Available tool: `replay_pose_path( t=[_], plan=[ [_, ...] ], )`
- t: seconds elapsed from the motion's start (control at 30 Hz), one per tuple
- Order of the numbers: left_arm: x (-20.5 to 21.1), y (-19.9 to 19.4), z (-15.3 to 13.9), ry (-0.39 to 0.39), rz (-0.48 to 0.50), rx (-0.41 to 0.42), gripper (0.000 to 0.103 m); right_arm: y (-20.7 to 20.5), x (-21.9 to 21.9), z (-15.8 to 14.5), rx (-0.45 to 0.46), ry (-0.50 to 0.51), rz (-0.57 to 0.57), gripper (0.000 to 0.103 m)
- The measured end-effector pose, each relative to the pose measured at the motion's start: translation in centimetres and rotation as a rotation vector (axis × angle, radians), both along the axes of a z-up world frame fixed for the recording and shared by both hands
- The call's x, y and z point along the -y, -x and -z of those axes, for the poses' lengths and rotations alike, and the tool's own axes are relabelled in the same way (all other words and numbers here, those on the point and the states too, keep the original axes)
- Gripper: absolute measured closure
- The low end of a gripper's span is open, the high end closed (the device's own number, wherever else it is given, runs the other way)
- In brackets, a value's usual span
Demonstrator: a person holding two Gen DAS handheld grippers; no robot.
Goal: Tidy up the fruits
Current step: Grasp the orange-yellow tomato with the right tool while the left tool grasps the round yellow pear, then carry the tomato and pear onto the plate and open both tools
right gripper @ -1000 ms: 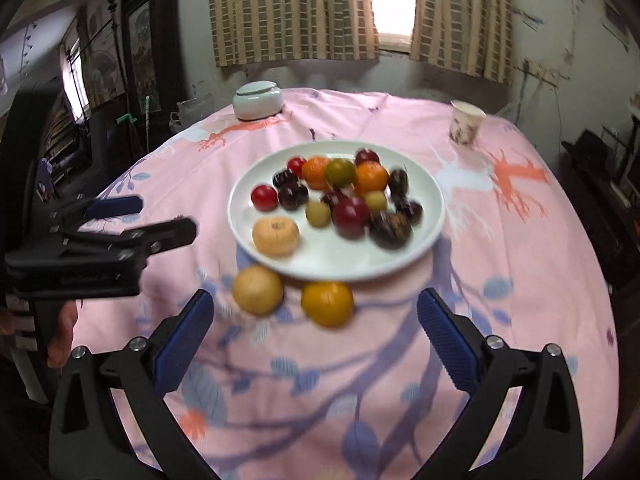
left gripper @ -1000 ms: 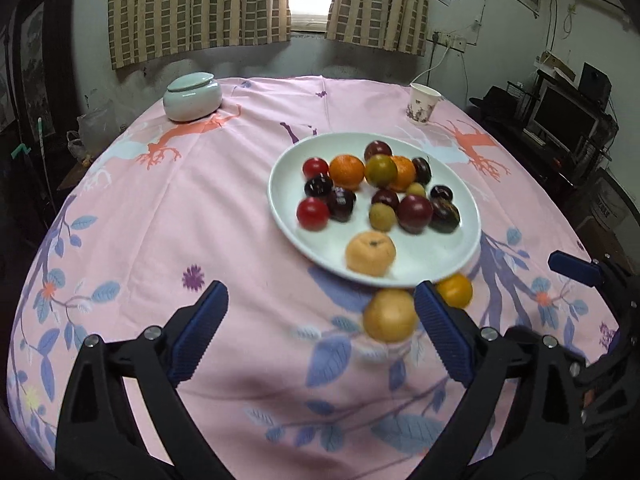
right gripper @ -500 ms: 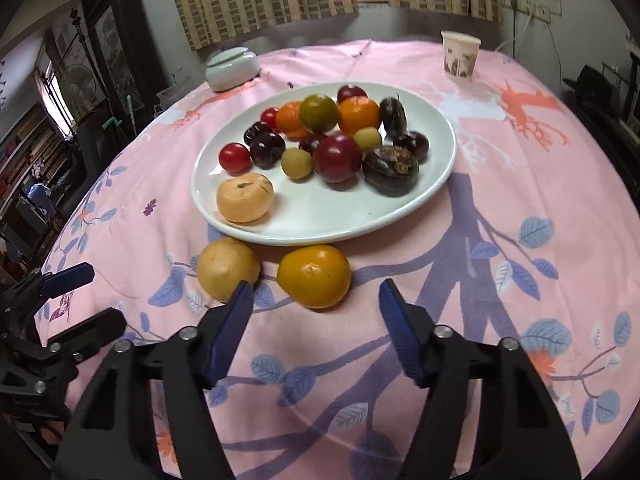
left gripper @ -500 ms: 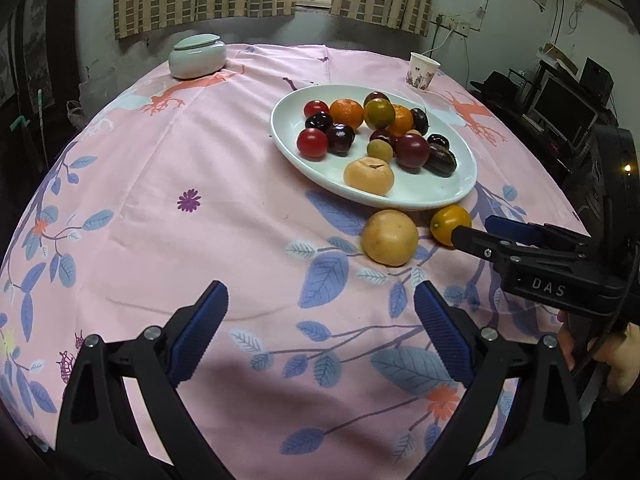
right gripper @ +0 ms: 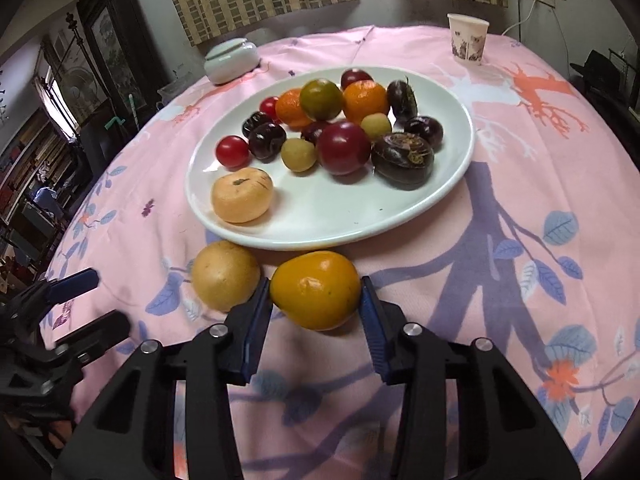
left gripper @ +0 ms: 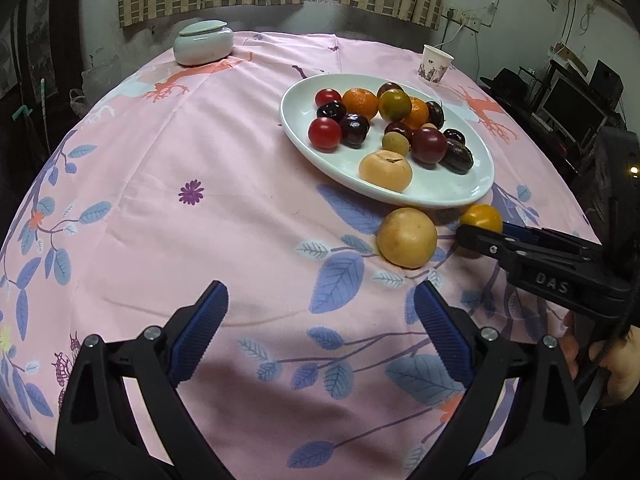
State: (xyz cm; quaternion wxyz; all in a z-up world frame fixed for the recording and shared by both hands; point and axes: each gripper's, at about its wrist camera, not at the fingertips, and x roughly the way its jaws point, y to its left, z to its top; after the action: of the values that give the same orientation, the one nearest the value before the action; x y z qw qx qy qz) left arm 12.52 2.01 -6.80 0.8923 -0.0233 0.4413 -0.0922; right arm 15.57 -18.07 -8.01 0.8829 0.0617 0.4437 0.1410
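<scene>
Fruits point(right gripper: 316, 290) beside right hand-held gripper point(left gripper: 478, 234) marked "DAS"

Orange fruit point(left gripper: 481, 219) half behind plate point(left gripper: 460, 194)

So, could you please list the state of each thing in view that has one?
Right tool: closing on the orange fruit, pads at its sides.
Left tool: open, empty.
Yellow fruit: loose on the cloth.
Plate: holding many fruits.
Jar: lidded.
Cup: upright.
</scene>
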Motion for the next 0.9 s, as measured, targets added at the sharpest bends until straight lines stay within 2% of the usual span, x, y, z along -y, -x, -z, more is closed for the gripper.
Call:
replay_pose_path(
  t=[0.2, 0.33, 0.47, 0.53, 0.63, 0.7, 0.9],
  plan=[
    [3.3, -1.8, 0.6, -0.013, 0.051, -0.021, 0.007, 4.0, 1.8, -2.4, 0.055, -0.01, 0.015, 0.059],
    [5.3, -3.5, 1.9, -0.035, 0.071, -0.048, 0.009, 5.2, 3.2, -2.7, 0.063, -0.015, 0.036, 0.059],
    [6.2, -4.4, 2.4, -0.033, 0.074, -0.048, 0.015, 5.9, 3.9, -2.7, 0.065, -0.025, 0.043, 0.059],
    [6.5, -4.8, 2.6, -0.029, 0.075, -0.051, 0.02, 6.0, 3.7, -2.9, 0.067, -0.035, 0.037, 0.059],
    [7.1, -5.1, 3.0, -0.068, 0.072, -0.039, 0.037, 6.2, 3.4, -3.0, 0.071, -0.047, 0.029, 0.059],
    [7.3, -5.1, 2.9, -0.05, 0.108, -0.035, 0.057, 6.2, 3.2, -3.0, 0.071, -0.049, 0.025, 0.059],
    [7.4, -3.2, 1.7, -0.051, 0.135, -0.005, 0.057, 6.3, 2.7, -3.1, 0.074, -0.045, 0.011, 0.059]
  ],
)
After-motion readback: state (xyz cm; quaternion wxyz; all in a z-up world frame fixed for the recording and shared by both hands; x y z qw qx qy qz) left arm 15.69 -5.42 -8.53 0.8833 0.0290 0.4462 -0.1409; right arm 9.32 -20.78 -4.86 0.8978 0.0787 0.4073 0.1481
